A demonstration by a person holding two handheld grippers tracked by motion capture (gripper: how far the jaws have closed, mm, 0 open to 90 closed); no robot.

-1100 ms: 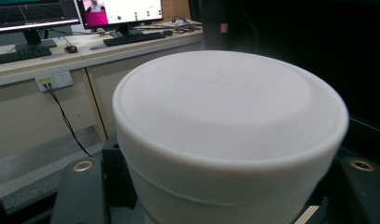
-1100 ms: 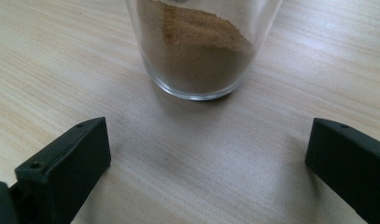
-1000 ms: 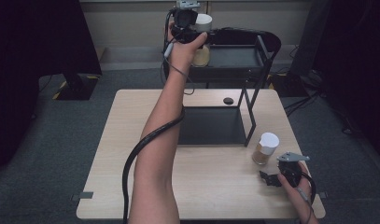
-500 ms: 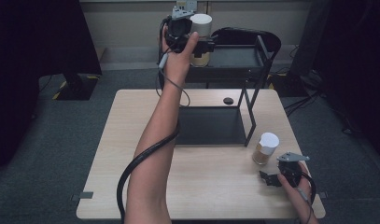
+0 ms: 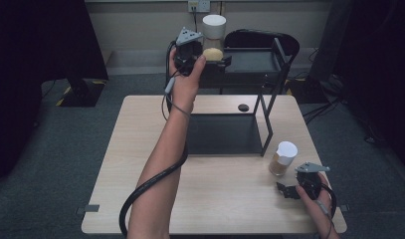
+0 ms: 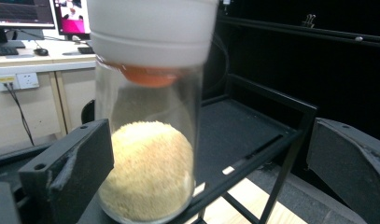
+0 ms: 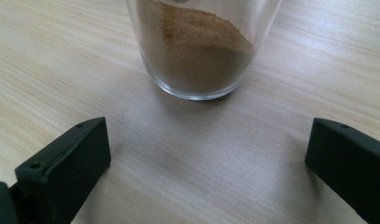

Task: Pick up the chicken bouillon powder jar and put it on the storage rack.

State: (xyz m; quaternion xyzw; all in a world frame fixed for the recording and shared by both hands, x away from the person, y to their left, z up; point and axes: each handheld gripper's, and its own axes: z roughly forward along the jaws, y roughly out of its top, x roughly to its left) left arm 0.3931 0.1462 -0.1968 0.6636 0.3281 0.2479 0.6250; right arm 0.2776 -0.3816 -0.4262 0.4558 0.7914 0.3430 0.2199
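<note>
Step in hand, as judged: left tongs (image 5: 210, 59) setting a glass jar (image 5: 213, 37) on the upper shelf of the black rack (image 5: 269, 62). In the left gripper view the jaws stand apart w/ the jar (image 6: 150, 140) between them, near the left jaw; whether that jaw touches the glass I cannot tell, so no clamp confirmed. Jar base sits at the shelf's front rail, possibly overhanging the edge.

To do it well: jar belongs further in from the rail, base flat on the shelf; withdrawal of the tongs should run straight back, jaws kept wide, so neither one clips the glass and tips it. Tall narrow form, top-heavy cap = tipping risk.

Right tongs (image 5: 295, 186) rest low on the table (image 5: 140, 149), jaws wide apart, holding nothing, 2nd jar (image 5: 283, 158) just ahead of them.

Materials: both jars clear smooth glass, cylindrical, white matte caps. Shelf jar holds pale yellow fine grain, mounded; orange part under its cap. 2nd jar (image 7: 201, 46) holds darker brown powder, surface sloped. Table: light wood-grain laminate. Rack: thin black metal frame, dark matte shelves. Jaws: black, blocky, hard
</note>
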